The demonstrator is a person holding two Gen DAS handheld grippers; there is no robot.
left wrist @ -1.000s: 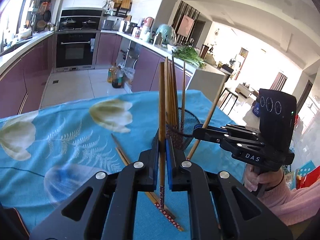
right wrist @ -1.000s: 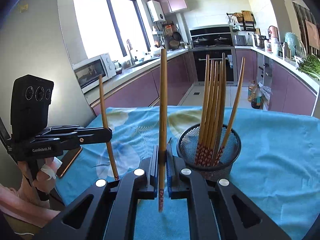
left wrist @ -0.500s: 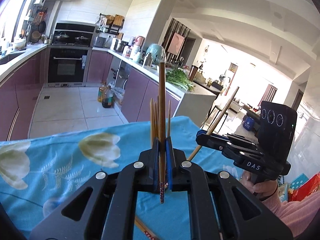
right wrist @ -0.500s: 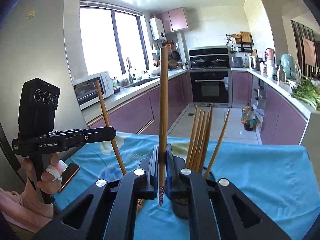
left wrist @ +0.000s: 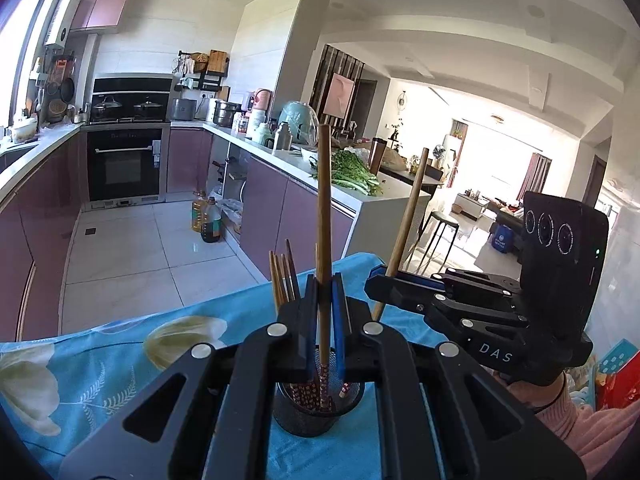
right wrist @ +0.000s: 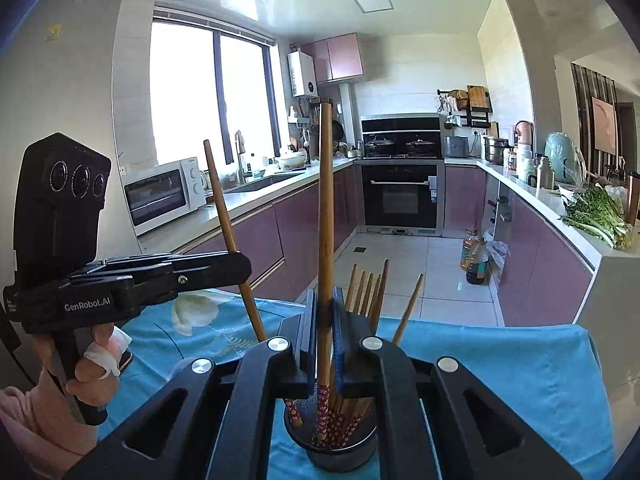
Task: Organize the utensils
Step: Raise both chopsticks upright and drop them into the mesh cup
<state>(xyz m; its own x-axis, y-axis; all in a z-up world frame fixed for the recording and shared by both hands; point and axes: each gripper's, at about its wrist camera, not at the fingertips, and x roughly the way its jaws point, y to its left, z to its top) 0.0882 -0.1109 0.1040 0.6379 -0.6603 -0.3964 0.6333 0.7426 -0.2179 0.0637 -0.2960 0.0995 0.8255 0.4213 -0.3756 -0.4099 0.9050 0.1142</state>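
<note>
Both my grippers clamp one chopstick each; centre tips over mesh holder, then release.

Blue floral tablecloth; black mesh holder.

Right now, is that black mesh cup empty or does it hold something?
Not empty. The black mesh cup holds several chopsticks standing upright, patterned ends down.
</note>
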